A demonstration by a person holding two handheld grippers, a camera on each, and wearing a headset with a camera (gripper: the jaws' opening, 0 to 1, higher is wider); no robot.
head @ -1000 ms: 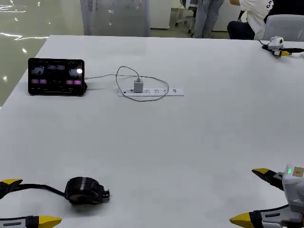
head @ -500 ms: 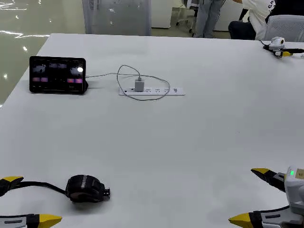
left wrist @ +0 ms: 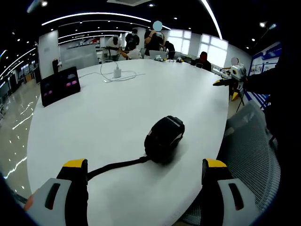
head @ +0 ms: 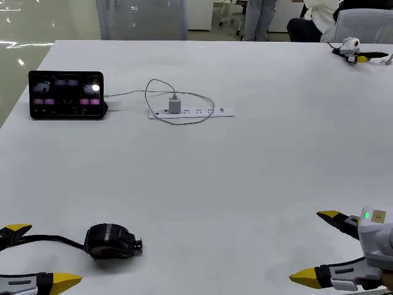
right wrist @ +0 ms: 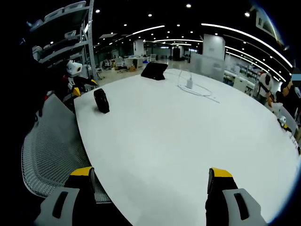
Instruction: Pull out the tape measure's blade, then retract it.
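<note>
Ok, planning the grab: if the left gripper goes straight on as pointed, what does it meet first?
Probably the black tape measure, centred ahead between the left gripper's open jaws; its strap trails back toward one jaw and might touch first.

Bright, even light comes from strip lights and spots overhead, so the white table carries only faint, soft shadows, the clearest under the tape measure. The glossy floor glares in white streaks. The tablet screen glows. The 2 gripper views bend lines strongly near their edges.
</note>
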